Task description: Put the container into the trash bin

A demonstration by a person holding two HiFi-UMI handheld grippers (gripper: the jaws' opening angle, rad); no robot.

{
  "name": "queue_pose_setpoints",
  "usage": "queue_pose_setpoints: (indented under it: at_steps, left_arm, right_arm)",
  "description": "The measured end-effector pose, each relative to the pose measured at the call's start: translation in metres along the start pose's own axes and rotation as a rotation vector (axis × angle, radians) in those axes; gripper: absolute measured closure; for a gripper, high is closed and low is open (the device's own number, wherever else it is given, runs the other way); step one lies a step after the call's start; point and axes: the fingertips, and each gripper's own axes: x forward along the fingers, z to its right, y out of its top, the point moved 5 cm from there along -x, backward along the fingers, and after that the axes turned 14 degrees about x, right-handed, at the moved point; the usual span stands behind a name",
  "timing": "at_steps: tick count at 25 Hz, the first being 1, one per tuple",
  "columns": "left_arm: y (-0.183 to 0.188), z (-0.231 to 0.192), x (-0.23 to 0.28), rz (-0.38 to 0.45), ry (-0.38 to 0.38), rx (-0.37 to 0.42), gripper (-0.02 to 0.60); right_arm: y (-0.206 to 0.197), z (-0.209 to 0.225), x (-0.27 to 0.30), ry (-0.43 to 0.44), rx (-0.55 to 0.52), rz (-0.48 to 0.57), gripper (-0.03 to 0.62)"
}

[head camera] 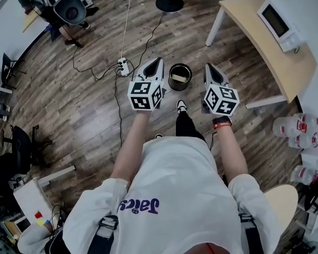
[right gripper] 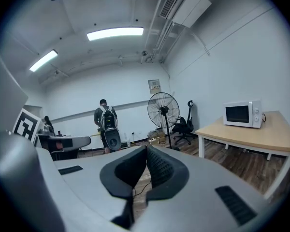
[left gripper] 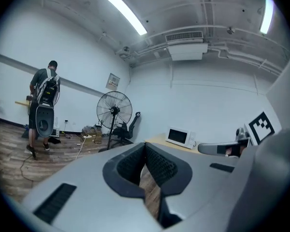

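Note:
A round black trash bin stands on the wood floor ahead of the person's feet, between the two grippers. Something pale lies inside it; I cannot tell what it is. My left gripper is held out at the bin's left, and my right gripper at its right, both above the floor and apart from the bin. In the left gripper view the jaws meet tip to tip, shut on nothing. The right gripper view shows the same: jaws shut and empty. The bin is out of both gripper views.
A light wooden table with a microwave stands at the right. A power strip and cables lie on the floor at the left. A fan base is behind the bin. A person with a backpack stands far left. Water bottles sit at the right edge.

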Motion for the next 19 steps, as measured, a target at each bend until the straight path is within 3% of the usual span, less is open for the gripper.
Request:
queue_pose_setpoints:
  at_steps: [2, 5, 12, 15, 19]
  left_arm:
    - [0.011, 0.003, -0.007, 0.032, 0.0, -0.029, 0.561]
    - [0.021, 0.009, -0.013, 0.049, -0.01, -0.013, 0.561]
    - [0.001, 0.003, -0.024, 0.008, 0.014, -0.004, 0.561]
    - [-0.018, -0.002, -0.027, -0.034, 0.02, -0.016, 0.561]
    - [-0.069, 0.01, -0.027, -0.11, -0.045, -0.044, 0.561]
  right_arm:
    - [0.0, -0.002, -0.008, 0.0, 0.001, 0.006, 0.579]
    - [0.001, -0.004, -0.018, 0.005, -0.008, 0.016, 0.579]
    - [-0.007, -0.015, -0.013, 0.029, -0.022, -0.004, 0.579]
    - [-0.019, -0.016, -0.003, 0.041, -0.028, -0.046, 0.579]
    - [-0.057, 0.018, 0.006, 0.029, 0.029, -0.176, 0.58]
